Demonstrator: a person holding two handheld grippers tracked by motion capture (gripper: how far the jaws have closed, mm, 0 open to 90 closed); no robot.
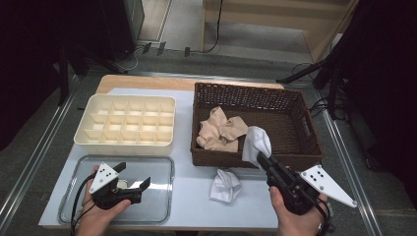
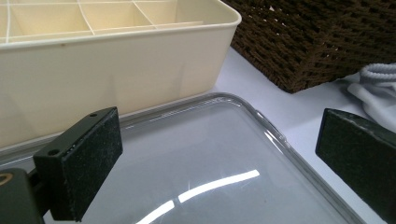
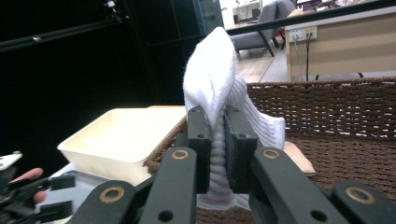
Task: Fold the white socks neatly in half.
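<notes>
My right gripper (image 1: 262,158) is shut on a white sock (image 1: 256,143), lifted above the front wall of the brown wicker basket (image 1: 290,103). The right gripper view has that sock (image 3: 212,88) pinched upright between the two jaws, with my right gripper (image 3: 215,154) pointing toward the basket (image 3: 336,107). A second white sock (image 1: 225,185) lies on the table just in front of the basket. Beige socks (image 1: 221,131) lie inside the basket. My left gripper (image 1: 133,175) stands open over the clear plastic tray (image 1: 162,164), nothing between its pads (image 2: 88,154).
A cream divided organizer box (image 1: 127,124) sits at the back left, behind the clear tray (image 2: 261,121). The table's right edge runs close beside the basket. A metal rail borders each side of the table.
</notes>
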